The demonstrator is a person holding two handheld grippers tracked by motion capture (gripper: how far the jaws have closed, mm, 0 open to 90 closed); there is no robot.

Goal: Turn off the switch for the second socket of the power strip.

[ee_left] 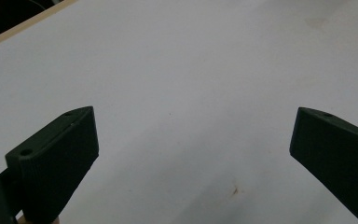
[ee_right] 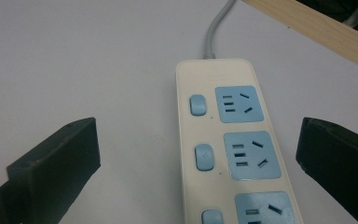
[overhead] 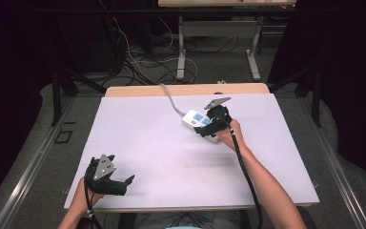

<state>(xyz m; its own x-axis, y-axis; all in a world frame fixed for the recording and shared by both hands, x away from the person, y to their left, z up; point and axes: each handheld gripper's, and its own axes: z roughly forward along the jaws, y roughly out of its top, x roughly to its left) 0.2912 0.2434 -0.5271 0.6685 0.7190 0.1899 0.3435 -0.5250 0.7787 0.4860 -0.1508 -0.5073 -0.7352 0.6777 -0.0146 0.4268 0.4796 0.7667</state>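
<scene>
Right of centre in the high view, a cream plastic power strip with pale blue sockets and switches [overhead: 198, 123] lies flat on the white-topped desk [overhead: 143, 143], its grey cable [overhead: 170, 98] running toward the upper edge of the frame. The right gripper [overhead: 213, 125] hovers directly over the strip's near end. In the right gripper view the strip [ee_right: 230, 140] runs down the middle, offset to the right between the two black fingers [ee_right: 56, 163], which stand wide apart and hold nothing; they touch neither side of the casing.

The step in hand looks like a grasp of the strip across its width. To do it well, shift the right gripper so the casing sits evenly between the fingers, lower until they straddle both long edges, then close on the plain plastic sides rather than pressing a switch [ee_right: 203, 156]. The cable will likely drag when the strip moves, so keep the pull slow.

At the lower left of the high view the left gripper [overhead: 119, 183] rests near the desk's front edge, well apart from the strip; its fingers [ee_left: 58, 158] are also spread wide over bare desk surface.
</scene>
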